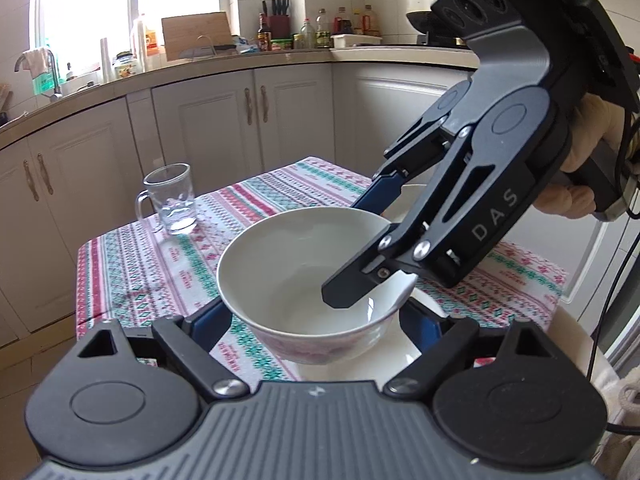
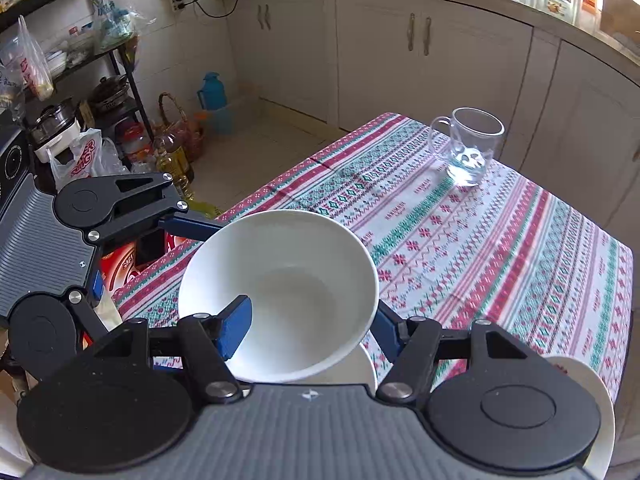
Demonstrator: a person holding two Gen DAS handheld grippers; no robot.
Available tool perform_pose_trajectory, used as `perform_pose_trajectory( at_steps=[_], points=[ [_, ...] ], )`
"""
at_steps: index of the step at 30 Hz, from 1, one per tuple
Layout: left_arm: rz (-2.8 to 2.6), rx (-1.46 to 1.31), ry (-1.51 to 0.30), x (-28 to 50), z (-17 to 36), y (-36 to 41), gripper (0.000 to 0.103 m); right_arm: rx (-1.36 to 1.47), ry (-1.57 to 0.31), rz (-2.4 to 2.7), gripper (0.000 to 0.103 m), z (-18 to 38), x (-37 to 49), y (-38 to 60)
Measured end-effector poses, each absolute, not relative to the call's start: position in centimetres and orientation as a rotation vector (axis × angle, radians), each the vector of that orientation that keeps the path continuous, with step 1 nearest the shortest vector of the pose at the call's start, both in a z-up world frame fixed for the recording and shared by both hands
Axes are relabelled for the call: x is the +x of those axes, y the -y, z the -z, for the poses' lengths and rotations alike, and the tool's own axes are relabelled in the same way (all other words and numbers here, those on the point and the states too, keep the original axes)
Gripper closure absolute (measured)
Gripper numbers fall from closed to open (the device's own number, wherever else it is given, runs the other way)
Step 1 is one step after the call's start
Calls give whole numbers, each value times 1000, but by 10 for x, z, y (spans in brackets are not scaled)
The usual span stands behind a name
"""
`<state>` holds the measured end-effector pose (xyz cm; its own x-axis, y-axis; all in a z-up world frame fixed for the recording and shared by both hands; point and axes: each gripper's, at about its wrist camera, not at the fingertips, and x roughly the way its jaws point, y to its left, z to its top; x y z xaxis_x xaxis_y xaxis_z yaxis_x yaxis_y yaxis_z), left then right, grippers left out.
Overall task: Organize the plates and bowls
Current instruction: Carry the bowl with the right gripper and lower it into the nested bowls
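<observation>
Bowl (image 2: pixel 288 280): found over the near edge of the table, above a white plate (image 1: pixel 352 364). Whether its foot rests on that plate cannot be told.

The table is covered by a patterned tablecloth (image 2: pixel 480 260), striped in red, green and white. A clear stretch of cloth is left between the crockery and the far corner.

The left gripper (image 1: pixel 316 320) is set astride the lower body of the bowl, one blue pad on each side. Whether the pads press on the wall cannot be told. It is judged to be placed there to steady the bowl.

The right gripper (image 2: pixel 310 330) is clenched on the bowl's near wall, one finger inside and the other outside. This hold is judged to be chosen because the thin wall offers the firmest purchase for carrying and stacking.

The bowl is noted as white and glossy inside, deep, with flaring sides and a thin rim. It is empty and clean. A pink floral pattern is seen on the outer wall.

A glass mug (image 2: pixel 472 148) is left standing well apart, near the far corner.
</observation>
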<state>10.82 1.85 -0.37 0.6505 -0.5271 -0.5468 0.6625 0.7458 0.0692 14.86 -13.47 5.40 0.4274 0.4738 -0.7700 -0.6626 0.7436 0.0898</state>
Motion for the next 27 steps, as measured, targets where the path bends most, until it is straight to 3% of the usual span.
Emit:
perform_pose_trajectory(
  at_steps=[27],
  points=[
    [725, 236, -611, 96, 26, -1, 13, -157, -900, -690, 33, -24, 121, 165]
  ],
)
